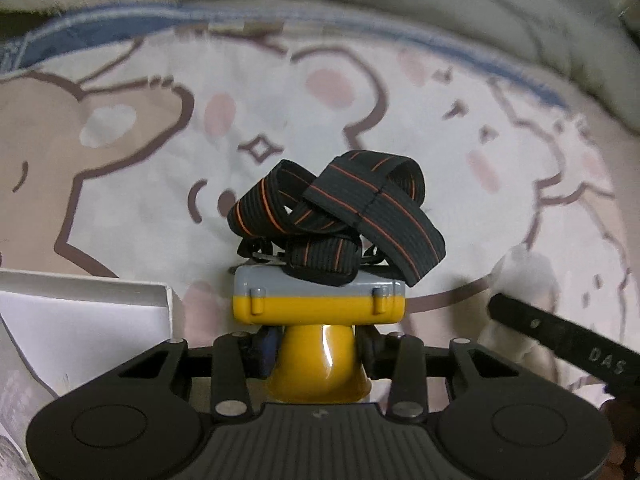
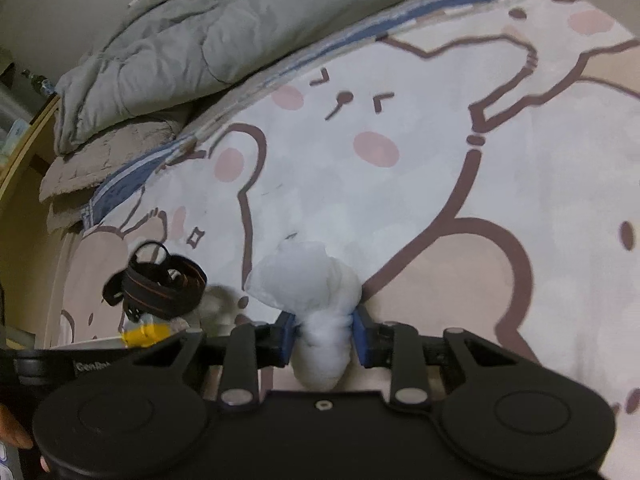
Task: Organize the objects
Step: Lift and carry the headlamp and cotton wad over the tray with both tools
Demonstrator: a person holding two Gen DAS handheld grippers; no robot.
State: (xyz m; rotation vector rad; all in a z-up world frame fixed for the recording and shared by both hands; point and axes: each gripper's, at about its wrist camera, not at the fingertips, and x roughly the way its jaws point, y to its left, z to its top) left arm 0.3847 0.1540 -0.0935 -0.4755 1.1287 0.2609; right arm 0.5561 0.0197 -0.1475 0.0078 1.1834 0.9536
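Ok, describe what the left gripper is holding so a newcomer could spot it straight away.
Start from the bedsheet printed with cartoon bears. Just above it, the left gripper is shut on the yellow neck of a headlamp, near a white box. Nothing else nearby has its yellow and grey body with a black, orange-striped strap piled on top; the right gripper holds only a soft white bundle.

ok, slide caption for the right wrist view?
Right gripper clamps a white cloth bundle above the bear-print bedsheet.

Headlamp (image 1: 320,304) lies left of bundle (image 2: 316,300), on bedsheet (image 2: 480,200).
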